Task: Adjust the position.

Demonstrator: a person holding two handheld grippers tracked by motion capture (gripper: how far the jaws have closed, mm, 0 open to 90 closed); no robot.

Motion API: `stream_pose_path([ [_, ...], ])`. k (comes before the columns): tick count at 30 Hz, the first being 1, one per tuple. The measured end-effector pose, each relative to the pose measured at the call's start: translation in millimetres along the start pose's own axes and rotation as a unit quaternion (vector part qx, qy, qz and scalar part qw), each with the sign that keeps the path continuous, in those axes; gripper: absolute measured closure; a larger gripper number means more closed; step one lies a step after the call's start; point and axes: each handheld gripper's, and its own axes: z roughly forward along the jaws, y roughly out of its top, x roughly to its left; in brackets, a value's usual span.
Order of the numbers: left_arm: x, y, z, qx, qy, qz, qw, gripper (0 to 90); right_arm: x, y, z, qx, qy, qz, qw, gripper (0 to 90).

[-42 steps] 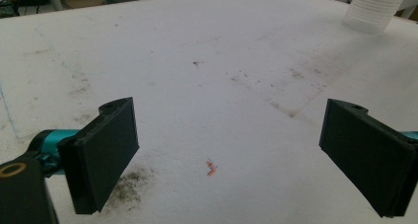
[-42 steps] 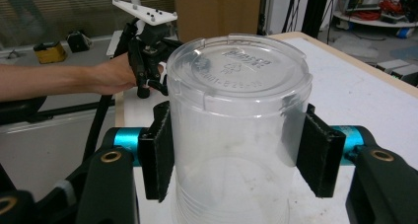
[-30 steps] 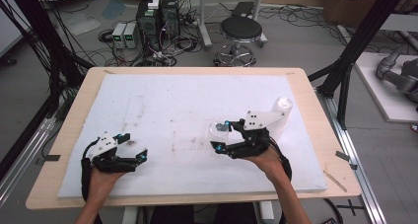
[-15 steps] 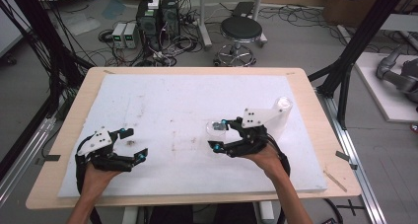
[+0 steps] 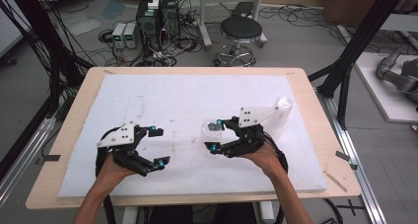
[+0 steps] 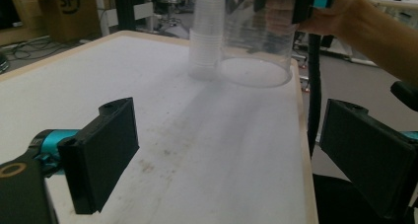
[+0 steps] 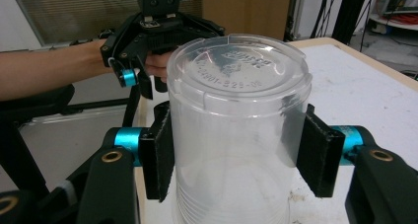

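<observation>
A clear plastic cup [image 7: 239, 110] stands upside down, its embossed base on top, and my right gripper [image 7: 239, 157] is shut on its sides. In the high view this cup [image 5: 209, 135] sits right of centre on the white mat [image 5: 187, 95], inside the right gripper [image 5: 215, 135]. Its wide rim appears to rest on the mat, as the cup [image 6: 256, 41] shows in the left gripper view. A stack of cups [image 5: 281, 113] stands behind the right hand. My left gripper [image 5: 159, 146] hovers at front left, open and holding nothing, and its jaws [image 6: 231, 160] point toward the cup.
The mat covers a wooden table [image 5: 323, 150]. The stack of cups [image 6: 204, 36] stands just left of the held cup in the left gripper view. Beyond the far edge are a black stool [image 5: 240, 31] and computer boxes [image 5: 157, 14] with cables. Black frame posts [image 5: 352, 56] flank the table.
My left gripper has risen off the mat and moved right, toward the middle. The right gripper and the cup have stayed in place.
</observation>
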Motion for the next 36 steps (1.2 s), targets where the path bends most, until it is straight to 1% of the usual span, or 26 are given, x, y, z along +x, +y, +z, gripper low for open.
stream_pose_path([
  [3,-1.2,6.2,14.2,-0.005,-0.018,0.005,0.9998,7.7,0.2,0.0,-1.2,-0.001,0.0,-0.001,1.0,40.2],
  [8,-2.5,13.9,37.4,-0.005,-0.042,0.012,0.999,7.8,0.3,-0.5,-2.6,-0.001,0.002,0.001,1.0,40.2],
  [10,-3.4,15.4,46.4,-0.009,-0.05,0.013,0.9986,7.7,0.3,-0.6,-2.9,-0.003,0.003,0.0,1.0,40.3],
  [16,-7.7,18.3,71.0,-0.005,-0.075,0.02,0.9969,7.8,1.2,-0.6,-3.2,-0.006,0.005,-0.002,1.0,40.4],
  [19,-9.3,18.8,80.7,-0.003,-0.081,0.023,0.9964,7.8,2.2,-0.4,-3.9,-0.007,0.007,0.0,0.9999,40.5],
  [21,-9.7,19.2,85.4,-0.003,-0.083,0.023,0.9963,7.8,2.4,-0.1,-3.9,-0.008,0.008,-0.002,0.9999,40.5],
  [25,-9.9,19.7,93.0,-0.013,-0.086,0.021,0.996,7.8,3.3,0.1,-3.6,-0.009,0.01,-0.002,0.9999,40.4],
  [27,-10.2,19.1,95.8,-0.014,-0.087,0.021,0.9959,7.8,4.1,0.1,-3.4,-0.008,0.01,0.0,0.9999,40.5],
  [28,-10.0,18.8,97.0,-0.014,-0.088,0.021,0.9958,8.3,3.8,0.2,-3.2,-0.009,0.011,-0.003,0.9999,40.5],
  [31,-9.2,18.4,99.6,-0.015,-0.09,0.02,0.9956,9.3,4.9,0.4,-2.8,-0.011,0.013,-0.002,0.9999,40.5],
  [35,-8.0,17.8,100.9,-0.015,-0.096,0.022,0.995,13.2,5.5,1.0,-2.8,-0.012,0.015,-0.004,0.9998,40.4],
  [36,-7.9,17.6,101.0,-0.016,-0.097,0.02,0.995,13.5,5.6,1.2,-2.9,-0.013,0.016,-0.005,0.9998,40.4],
])
